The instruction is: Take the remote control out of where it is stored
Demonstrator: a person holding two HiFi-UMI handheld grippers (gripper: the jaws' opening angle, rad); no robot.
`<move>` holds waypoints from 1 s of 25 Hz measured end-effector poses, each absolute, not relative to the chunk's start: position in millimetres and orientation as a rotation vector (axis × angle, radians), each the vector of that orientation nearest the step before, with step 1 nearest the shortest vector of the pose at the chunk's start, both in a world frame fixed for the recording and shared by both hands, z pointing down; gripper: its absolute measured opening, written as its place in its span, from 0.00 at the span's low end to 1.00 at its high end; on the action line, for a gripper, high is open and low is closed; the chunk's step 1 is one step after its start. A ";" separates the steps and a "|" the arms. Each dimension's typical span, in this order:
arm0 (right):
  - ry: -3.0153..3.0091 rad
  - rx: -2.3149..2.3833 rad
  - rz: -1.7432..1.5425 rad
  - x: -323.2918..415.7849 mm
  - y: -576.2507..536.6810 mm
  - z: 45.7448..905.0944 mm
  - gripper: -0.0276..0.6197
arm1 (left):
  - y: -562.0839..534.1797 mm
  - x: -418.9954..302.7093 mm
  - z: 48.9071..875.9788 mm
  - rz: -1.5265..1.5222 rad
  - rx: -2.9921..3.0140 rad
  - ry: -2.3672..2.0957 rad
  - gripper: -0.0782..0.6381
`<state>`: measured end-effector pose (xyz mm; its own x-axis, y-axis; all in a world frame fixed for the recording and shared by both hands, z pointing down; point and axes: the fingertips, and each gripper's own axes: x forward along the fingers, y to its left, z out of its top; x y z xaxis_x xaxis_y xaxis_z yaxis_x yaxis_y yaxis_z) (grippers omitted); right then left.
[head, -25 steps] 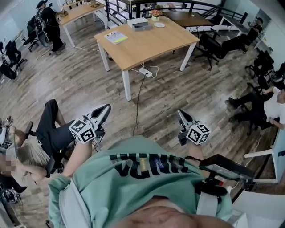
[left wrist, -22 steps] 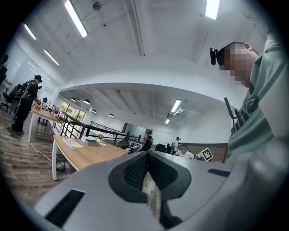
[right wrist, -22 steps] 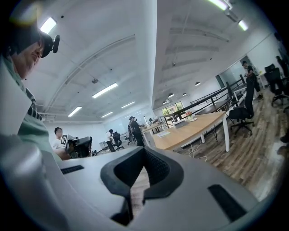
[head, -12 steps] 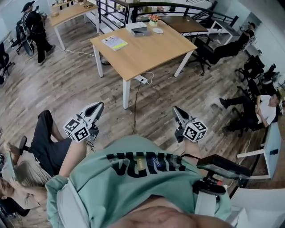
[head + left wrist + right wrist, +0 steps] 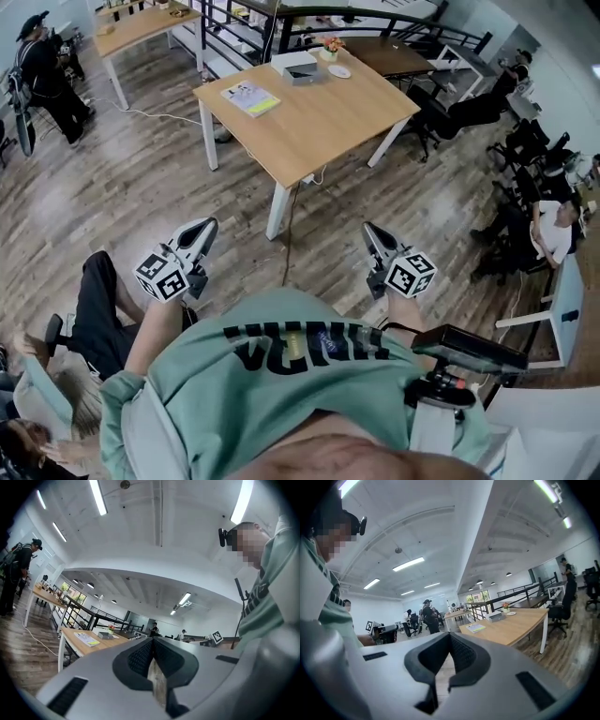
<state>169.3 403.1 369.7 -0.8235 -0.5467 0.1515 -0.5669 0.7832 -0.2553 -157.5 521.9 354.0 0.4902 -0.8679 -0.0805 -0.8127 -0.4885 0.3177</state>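
our left hand-held gripper (image 5: 208, 228) hangs in front of our chest, its jaws pressed together at the tips with nothing between them. over the last second the worktop (image 5: 328, 122) has slid closer to us in the head view, while both grippers kept their places at our sides. we judge that we are walking up to it and that the task proper has not begun.

on the worktop, from left to right, lie a yellow-green booklet (image 5: 250, 97), a flat grey box (image 5: 298, 66), a small flower pot (image 5: 330, 47) and a white plate (image 5: 340, 71). we see no remote control in any view. the box may be where it is stored, but that is only our guess. so we cannot tell which way the remote points or how its long axis lies.

our right hand-held gripper (image 5: 368, 228) is likewise fully closed and empty, well apart from the worktop.
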 end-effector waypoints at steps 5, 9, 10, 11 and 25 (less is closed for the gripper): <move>-2.865 0.871 0.436 141.6 382.2 373.1 0.05 | 507.2 -180.0 370.2 -0.382 2.461 -1.439 0.12; -2.868 0.825 0.453 119.6 358.9 379.1 0.05 | 492.3 -194.3 383.1 -0.384 2.409 -1.457 0.12; -2.874 0.803 0.458 115.1 353.1 381.3 0.05 | 489.5 -194.9 386.0 -0.381 2.396 -1.466 0.12; -2.881 0.778 0.463 111.0 347.2 383.7 0.05 | 486.8 -194.4 388.1 -0.378 2.384 -1.478 0.12; -3.026 0.465 0.440 124.6 187.8 364.6 0.05 | 394.4 -139.7 354.9 -0.357 2.305 -1.772 0.12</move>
